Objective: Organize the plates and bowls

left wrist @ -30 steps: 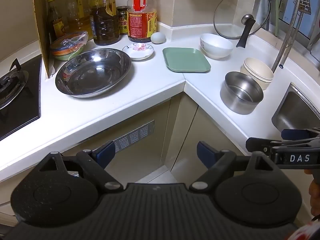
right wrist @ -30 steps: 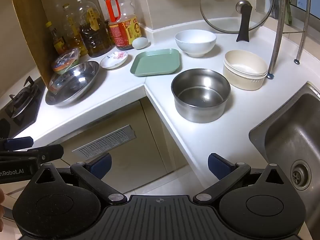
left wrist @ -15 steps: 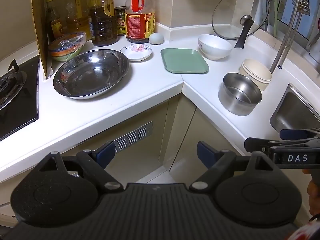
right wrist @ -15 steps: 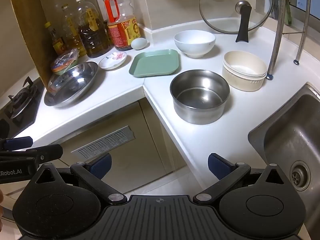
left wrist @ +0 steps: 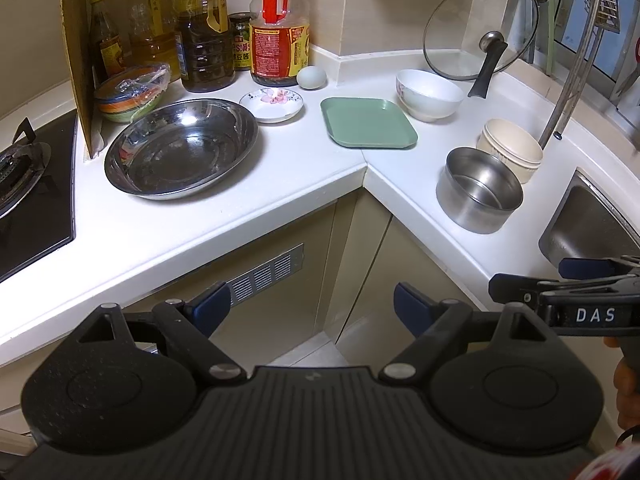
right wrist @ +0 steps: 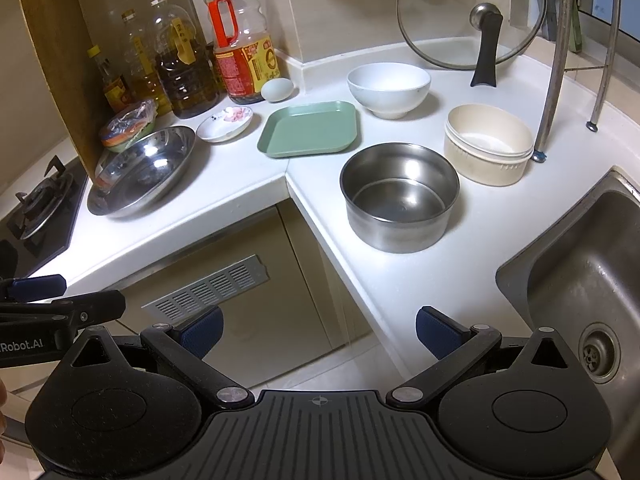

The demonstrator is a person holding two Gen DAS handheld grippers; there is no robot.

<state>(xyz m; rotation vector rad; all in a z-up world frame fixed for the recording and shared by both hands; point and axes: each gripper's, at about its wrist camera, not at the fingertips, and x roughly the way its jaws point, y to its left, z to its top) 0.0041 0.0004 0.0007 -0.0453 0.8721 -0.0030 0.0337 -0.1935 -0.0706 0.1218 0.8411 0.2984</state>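
Observation:
On the white corner counter lie a wide steel dish (left wrist: pixel 180 148) (right wrist: pixel 144 170), a small flowered saucer (left wrist: pixel 271 105) (right wrist: pixel 225 123), a green square plate (left wrist: pixel 368 122) (right wrist: pixel 310 128), a white bowl (left wrist: pixel 429 94) (right wrist: pixel 388 88), a cream bowl (left wrist: pixel 510 152) (right wrist: pixel 486 144) and a deep steel bowl (left wrist: pixel 478 190) (right wrist: pixel 400 196). My left gripper (left wrist: pixel 310 308) is open and empty, held in front of the cabinet below the counter edge. My right gripper (right wrist: pixel 318 330) is open and empty too, low in front of the steel bowl.
Oil and sauce bottles (left wrist: pixel 206 28), an egg (left wrist: pixel 311 78) and a wrapped bowl (left wrist: pixel 132 90) stand at the back left. A glass lid (left wrist: pixel 480 30) leans on the wall. A gas hob (left wrist: pixel 24 184) is left, a sink (right wrist: pixel 584 296) and tap pipe (right wrist: pixel 554 60) right.
Both grippers drifted slightly; the counter items sit a little lower and further left in view. Nothing was grasped or moved on the counter.

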